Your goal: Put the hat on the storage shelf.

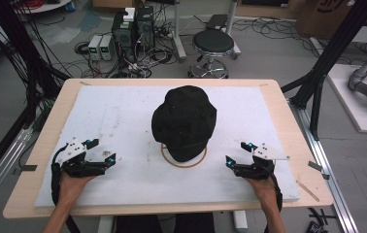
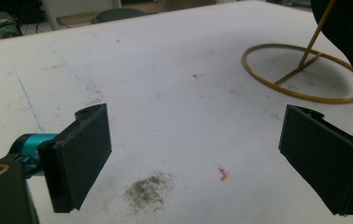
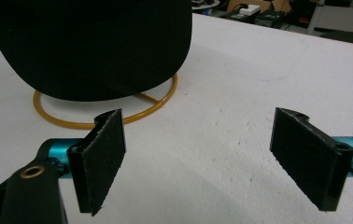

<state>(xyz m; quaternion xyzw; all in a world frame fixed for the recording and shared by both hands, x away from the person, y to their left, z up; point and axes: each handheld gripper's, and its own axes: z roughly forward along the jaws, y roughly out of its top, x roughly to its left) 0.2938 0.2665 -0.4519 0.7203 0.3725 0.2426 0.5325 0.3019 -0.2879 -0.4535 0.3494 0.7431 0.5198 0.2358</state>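
A black fabric bucket hat [image 1: 184, 122] sits on a thin gold wire stand with a ring base [image 1: 184, 160] at the middle of the white-padded wooden counter [image 1: 123, 189]. The left gripper [image 1: 105, 151] and right gripper [image 1: 237, 153] rest near the counter's front edge, well apart from the hat, both spread wide and empty. The left gripper view shows the stand's slanted gold rod [image 2: 318, 31] and a grey smudge [image 2: 146, 189] on the padding; the high view shows a round black stool [image 1: 213, 42] on the floor beyond.
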